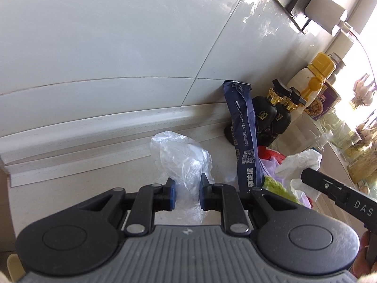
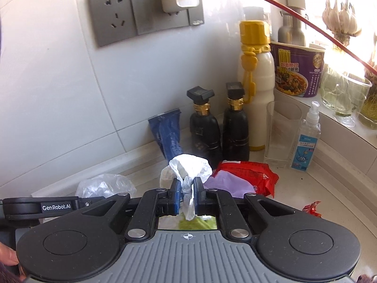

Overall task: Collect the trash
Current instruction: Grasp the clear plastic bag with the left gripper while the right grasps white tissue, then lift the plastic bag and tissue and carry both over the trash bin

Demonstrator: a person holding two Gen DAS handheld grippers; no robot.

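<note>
Left gripper [image 1: 187, 194]: jaws clenched on a clear plastic bag [image 1: 183, 162], pads pinching the crumpled film near its lower end; most of the bag bulges above the pads. Right gripper [image 2: 187, 199]: jaws clenched on a white crumpled wrapper [image 2: 190, 167], a thin twist of it running down between the pads, the bulk bunched above them. No earlier view given, so nothing re: jaw travel.

Outward from the jaws: both pieces sit over the counter [image 2: 306, 188], close to the tiled wall. Whether either has cleared the surface cannot be told from these views. Just beside the right grip lie a purple bag [image 2: 226, 185] and a red wrapper [image 2: 249, 174]; a blue sachet [image 1: 245, 127] leans against the wall behind. A red scrap [image 2: 312, 208] lies apart to the right. Two black bottles [image 2: 219, 127], a yellow-capped bottle [image 2: 255, 70], noodle cup [image 2: 297, 70], glass [image 2: 281, 134] and spray bottle [image 2: 306, 139] stand further back; prob. not trash.

Step in hand: pick-up, both pieces secured. Next: carry both to a bin (none in view), keeping grip pressure, as thin film may slip. Then return for the remaining wrappers, w/o knocking the bottles.
</note>
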